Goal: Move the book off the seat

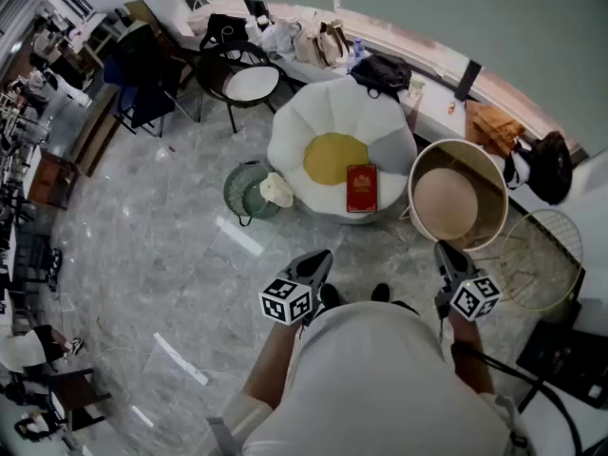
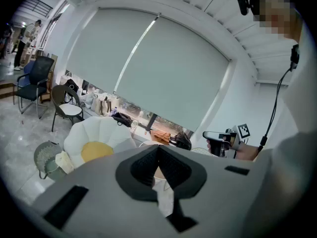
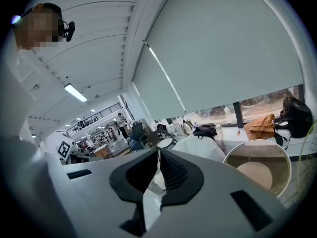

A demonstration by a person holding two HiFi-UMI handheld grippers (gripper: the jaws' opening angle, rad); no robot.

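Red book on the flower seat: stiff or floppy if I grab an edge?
Likely stiff: the book lies flat with crisp, straight edges. The seat looks padded, so pressing down may sink it rather than slide it.

The person is wearing a white shirt (image 1: 380, 378) and black shoes (image 1: 330, 295). The left gripper (image 1: 321, 257) and the right gripper (image 1: 446, 253) are showing grey bodies, black jaws and a cube (image 1: 285, 300) of black-and-white squares. A thin black cable (image 2: 274, 105) is running down the white sleeve.
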